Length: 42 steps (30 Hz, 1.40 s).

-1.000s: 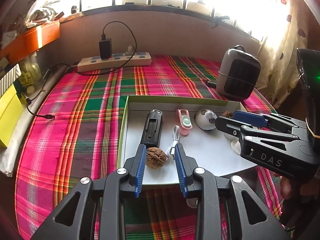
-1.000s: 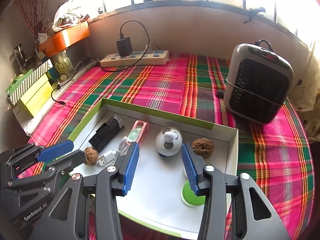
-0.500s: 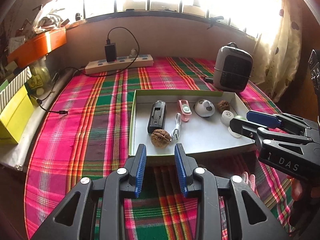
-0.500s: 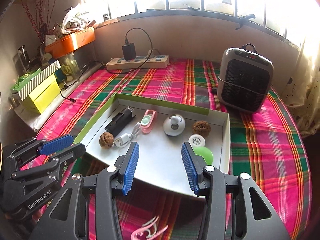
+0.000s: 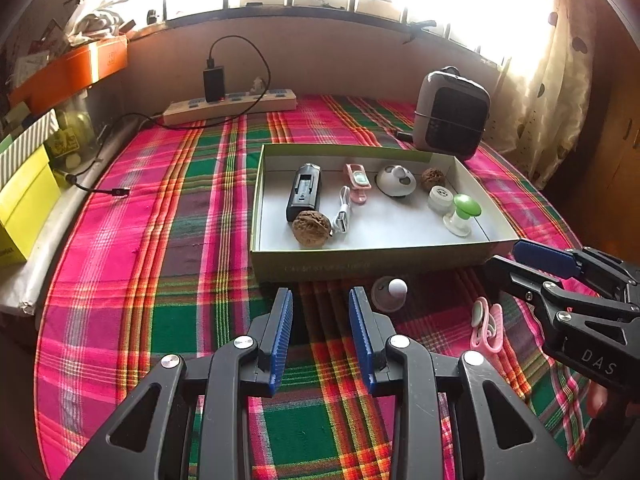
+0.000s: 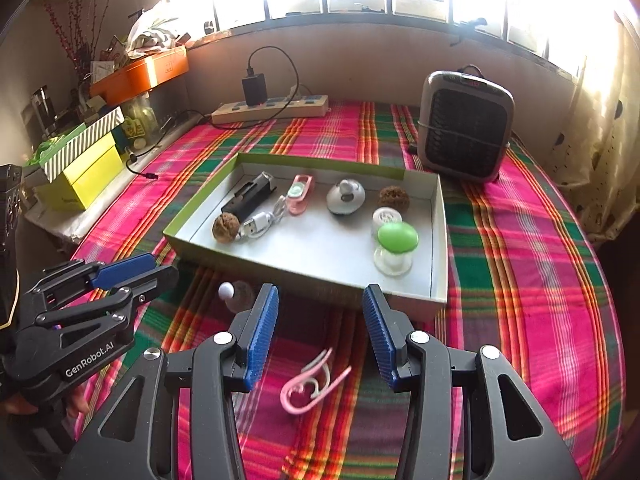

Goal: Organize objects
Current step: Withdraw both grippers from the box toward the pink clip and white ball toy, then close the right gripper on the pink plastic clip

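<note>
A shallow green-edged box point(image 5: 372, 258) point(image 6: 438, 240) lies on the plaid cloth. Inside it are a black device point(image 5: 304, 192), a walnut point(image 5: 311, 229), a white USB cable point(image 5: 342, 216), a pink clip-like item point(image 5: 357, 180), a round white gadget point(image 5: 396, 182), a second walnut point(image 5: 433, 178), a small white jar point(image 5: 440, 199) and a green-capped piece point(image 5: 464, 210). In front of the box lie a clear dome with a white ball point(image 5: 390, 292) point(image 6: 236, 294) and a pink and white clip point(image 5: 486, 326) point(image 6: 312, 380). My left gripper point(image 5: 320, 312) and right gripper point(image 6: 320, 320) hover open and empty before the box.
A small heater point(image 6: 466, 124) stands behind the box at the right. A power strip with a black charger point(image 6: 272, 106) lies along the back wall. Yellow and striped boxes point(image 6: 80, 160) and an orange tray crowd the left ledge. A curtain hangs at the right.
Both grippers have drawn back from over the box toward the near side. The dome with the white ball and the pink clip have come into view in front of the box.
</note>
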Available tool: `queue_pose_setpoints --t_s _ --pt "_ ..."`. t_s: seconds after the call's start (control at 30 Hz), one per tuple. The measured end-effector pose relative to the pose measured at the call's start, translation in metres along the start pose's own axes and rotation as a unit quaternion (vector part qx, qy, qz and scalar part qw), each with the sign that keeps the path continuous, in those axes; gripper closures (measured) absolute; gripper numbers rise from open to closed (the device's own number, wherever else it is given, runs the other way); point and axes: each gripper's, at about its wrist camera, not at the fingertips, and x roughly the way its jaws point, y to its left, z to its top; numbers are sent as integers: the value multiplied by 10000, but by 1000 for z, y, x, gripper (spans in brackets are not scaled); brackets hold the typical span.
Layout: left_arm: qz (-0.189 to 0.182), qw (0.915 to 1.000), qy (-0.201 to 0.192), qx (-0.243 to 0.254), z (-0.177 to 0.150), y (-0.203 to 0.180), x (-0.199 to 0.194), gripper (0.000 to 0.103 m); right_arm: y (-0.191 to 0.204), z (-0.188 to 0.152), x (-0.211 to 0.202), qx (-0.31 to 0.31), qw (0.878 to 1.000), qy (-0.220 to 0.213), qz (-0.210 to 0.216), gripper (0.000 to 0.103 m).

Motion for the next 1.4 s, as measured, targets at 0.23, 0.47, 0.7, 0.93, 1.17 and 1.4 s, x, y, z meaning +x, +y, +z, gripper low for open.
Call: queue_pose_setpoints --t_s 0.23,0.47,0.7,0.93,1.17,1.4 --pt "-163 9998 107 -78 -10 1 1 76 -1 -20 -5 269 9996 78 -99 57" --pt "-225 9995 196 -133 -16 1 3 75 -4 -35 -1 494 9985 214 -119 57" --pt "-287 9992 220 -178 -16 2 4 75 -2 -43 7 594 9976 349 -5 57" --pt "-352 9988 297 -174 -16 1 8 75 1 -45 17 551 9975 448 -52 57" --pt "-430 9981 341 -264 -15 4 12 75 0 -46 18 440 9978 434 -241 57" --pt "-522 9976 387 -224 -11 0 17 75 0 -48 18 179 9975 421 -529 57"
